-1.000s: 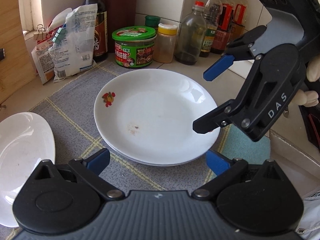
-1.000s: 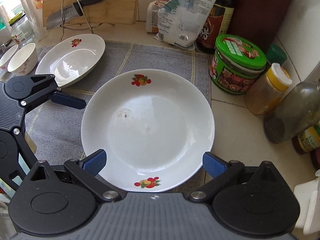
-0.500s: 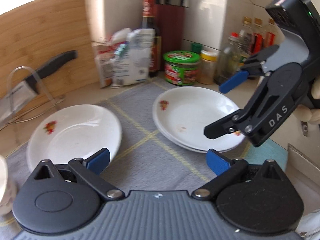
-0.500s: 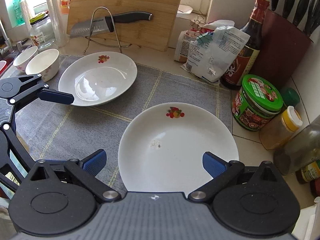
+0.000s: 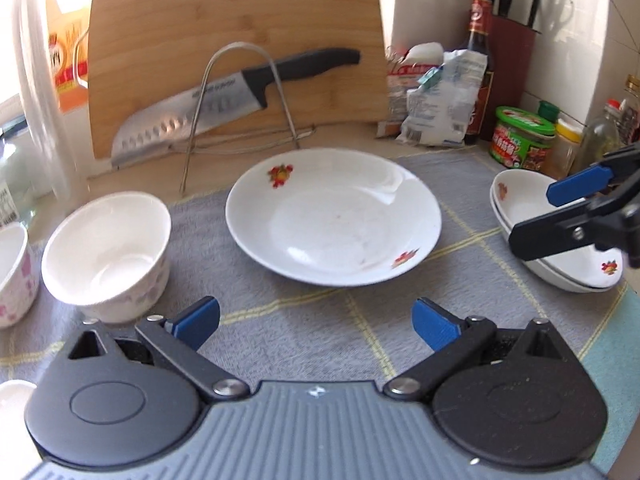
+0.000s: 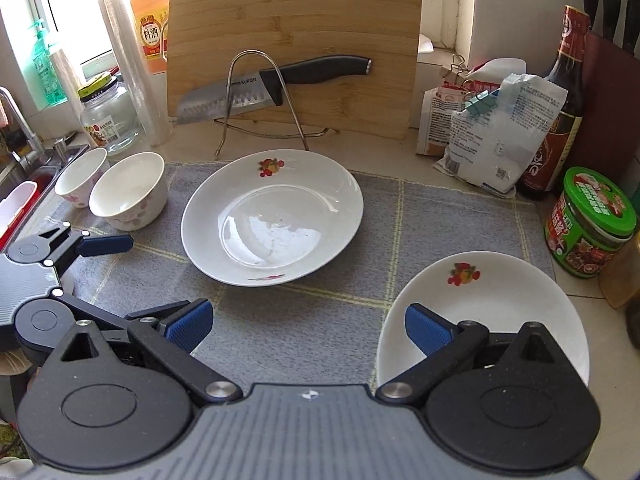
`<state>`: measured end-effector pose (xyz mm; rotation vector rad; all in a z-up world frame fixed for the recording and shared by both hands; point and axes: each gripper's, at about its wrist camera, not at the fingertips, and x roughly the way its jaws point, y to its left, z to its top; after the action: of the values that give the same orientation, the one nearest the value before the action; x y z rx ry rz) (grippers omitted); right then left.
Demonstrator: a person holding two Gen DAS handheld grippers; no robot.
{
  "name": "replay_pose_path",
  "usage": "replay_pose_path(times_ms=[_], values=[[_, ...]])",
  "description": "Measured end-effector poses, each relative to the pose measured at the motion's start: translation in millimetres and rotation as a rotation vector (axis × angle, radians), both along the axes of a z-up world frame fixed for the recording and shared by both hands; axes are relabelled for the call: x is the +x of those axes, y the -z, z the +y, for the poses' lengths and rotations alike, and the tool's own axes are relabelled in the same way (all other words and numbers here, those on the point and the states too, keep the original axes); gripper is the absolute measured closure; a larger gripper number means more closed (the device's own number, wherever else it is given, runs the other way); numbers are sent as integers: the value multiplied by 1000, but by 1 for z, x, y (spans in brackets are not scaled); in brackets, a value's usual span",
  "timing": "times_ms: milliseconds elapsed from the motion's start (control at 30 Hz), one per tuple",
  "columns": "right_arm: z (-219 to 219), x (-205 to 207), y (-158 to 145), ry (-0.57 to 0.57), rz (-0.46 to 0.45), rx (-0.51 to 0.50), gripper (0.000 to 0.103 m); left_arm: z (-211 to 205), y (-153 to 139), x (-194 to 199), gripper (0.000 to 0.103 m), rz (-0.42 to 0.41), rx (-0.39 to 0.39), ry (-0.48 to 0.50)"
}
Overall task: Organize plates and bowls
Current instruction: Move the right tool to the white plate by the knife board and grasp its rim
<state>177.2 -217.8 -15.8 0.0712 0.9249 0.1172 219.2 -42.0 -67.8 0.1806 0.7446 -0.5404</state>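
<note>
**Operator:** State the condition of both tools.

**Technician:** Left gripper [image 5: 316, 322]: jaws wide, nothing between them. Right gripper [image 6: 308, 326]: jaws wide, likewise empty. Both hover above the grey mat [image 6: 312, 320].

**Operator:** Locate the work items, referenced to the single plate.

**Technician:** The single plate [image 6: 272, 216] lies on the mat in front of the cutting board [image 6: 296, 40]. The plate stack [image 5: 560, 236], apparently two plates, sits to its right. Two bowls [image 6: 128, 192] stand to its left, just beside each other.

**Operator:** Likely step and procedure?

**Technician:** Probably transfer of the single plate onto the stack. Approach its near rim low, one jaw under and one over the lip, then close firmly. Glazed ware may slip.

**Operator:** Orientation?

**Technician:** The plate is round, with no long axis. It rests face up, and one fruit motif [image 6: 270, 167] points toward the cutting board.
</note>
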Motion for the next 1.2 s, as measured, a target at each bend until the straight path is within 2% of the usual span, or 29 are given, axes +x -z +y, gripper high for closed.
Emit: replay_pose_path(times_ms=[400,533,833,1200], values=[[9,27,5,-86,50,-18,0,-13,33,12,1,55,19,-8],[3,43,10,-133,61,-29,0,-22,35,12,1,27,48,-12],[-13,100,29,-231,107,-57,0,-33,35,34,1,23,49,44],[-15,170,66,-354,225,-42,0,-37,36,43,0,10,43,70]])
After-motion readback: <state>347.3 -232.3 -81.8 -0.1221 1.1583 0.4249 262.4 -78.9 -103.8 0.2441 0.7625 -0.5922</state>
